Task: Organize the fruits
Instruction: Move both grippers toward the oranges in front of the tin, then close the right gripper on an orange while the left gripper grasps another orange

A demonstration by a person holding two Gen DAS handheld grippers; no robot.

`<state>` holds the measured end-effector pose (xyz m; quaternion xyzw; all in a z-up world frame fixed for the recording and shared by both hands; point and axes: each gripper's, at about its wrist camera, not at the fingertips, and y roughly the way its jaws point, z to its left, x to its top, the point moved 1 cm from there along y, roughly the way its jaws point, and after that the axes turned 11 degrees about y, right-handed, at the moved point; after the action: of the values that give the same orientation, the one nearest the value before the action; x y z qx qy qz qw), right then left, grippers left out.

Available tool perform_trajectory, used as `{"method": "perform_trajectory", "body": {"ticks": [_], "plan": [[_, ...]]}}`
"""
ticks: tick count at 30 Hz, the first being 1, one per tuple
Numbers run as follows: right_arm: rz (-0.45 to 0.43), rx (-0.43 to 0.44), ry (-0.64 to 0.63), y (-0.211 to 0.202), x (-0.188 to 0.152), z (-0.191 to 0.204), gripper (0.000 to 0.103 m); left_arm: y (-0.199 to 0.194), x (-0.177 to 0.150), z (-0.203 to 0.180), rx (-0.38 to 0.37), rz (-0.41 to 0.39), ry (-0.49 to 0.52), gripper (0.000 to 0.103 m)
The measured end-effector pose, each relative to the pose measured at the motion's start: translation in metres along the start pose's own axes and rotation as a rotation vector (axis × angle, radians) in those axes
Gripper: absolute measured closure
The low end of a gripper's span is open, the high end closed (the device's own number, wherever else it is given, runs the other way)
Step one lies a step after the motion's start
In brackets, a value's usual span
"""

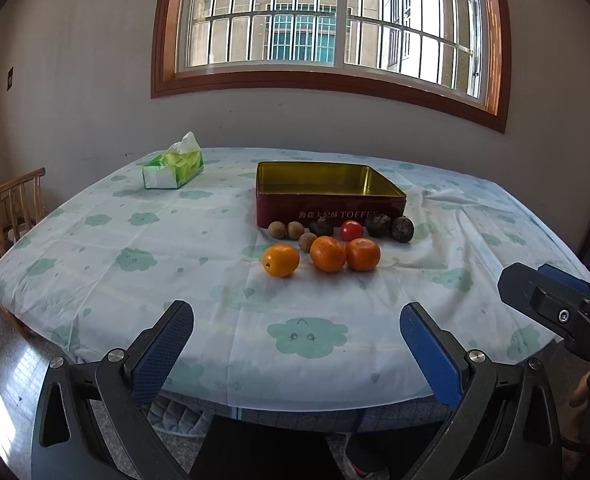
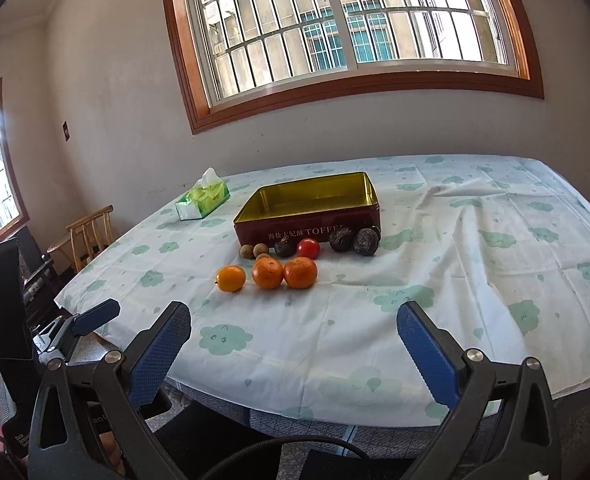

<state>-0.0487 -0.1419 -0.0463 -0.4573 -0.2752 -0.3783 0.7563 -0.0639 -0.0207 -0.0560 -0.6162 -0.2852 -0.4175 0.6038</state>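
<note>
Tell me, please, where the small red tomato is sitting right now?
The red tomato rests on the tablecloth just in front of the open toffee tin, between dark wrinkled fruits and behind the two tangerines, near the centre of both wrist views.

A wide barred window [image 1: 327,28] in a brown wooden frame fills the pale wall [image 1: 87,60], daylight pouring through. A wooden chair [image 1: 17,204] stands by the counter's left edge.

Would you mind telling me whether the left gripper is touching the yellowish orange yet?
Apart. The left wrist view shows a wide stretch of bare tablecloth between the open left gripper and the yellowish orange.
</note>
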Motion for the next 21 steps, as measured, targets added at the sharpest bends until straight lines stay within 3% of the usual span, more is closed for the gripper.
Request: {"method": "perform_trajectory", "body": {"ticks": [2,6,12,15,19,21], "plan": [[0.004,0.019,-0.003,-0.001,0.003,-0.001,0.0,-0.003,-0.001,0.004,-0.027,-0.023,-0.028,0.001],[-0.037,-0.037,-0.031,-0.005,0.007,0.003,0.0,-0.006,-0.002,0.007,-0.075,-0.031,-0.039,0.001],[0.043,0.007,-0.122,0.02,0.023,0.005,0.005,-0.006,0.014,0.019,0.007,-0.054,-0.026,0.001],[0.102,0.017,-0.179,0.047,0.033,0.002,0.017,0.01,0.027,0.032,0.001,-0.036,-0.025,0.001],[0.193,0.025,-0.234,0.085,0.044,-0.008,0.052,0.041,0.044,0.05,-0.042,0.03,-0.026,0.001],[0.215,0.02,-0.228,0.098,0.046,-0.016,0.056,0.049,0.05,0.055,-0.033,0.032,-0.011,0.001]]}}
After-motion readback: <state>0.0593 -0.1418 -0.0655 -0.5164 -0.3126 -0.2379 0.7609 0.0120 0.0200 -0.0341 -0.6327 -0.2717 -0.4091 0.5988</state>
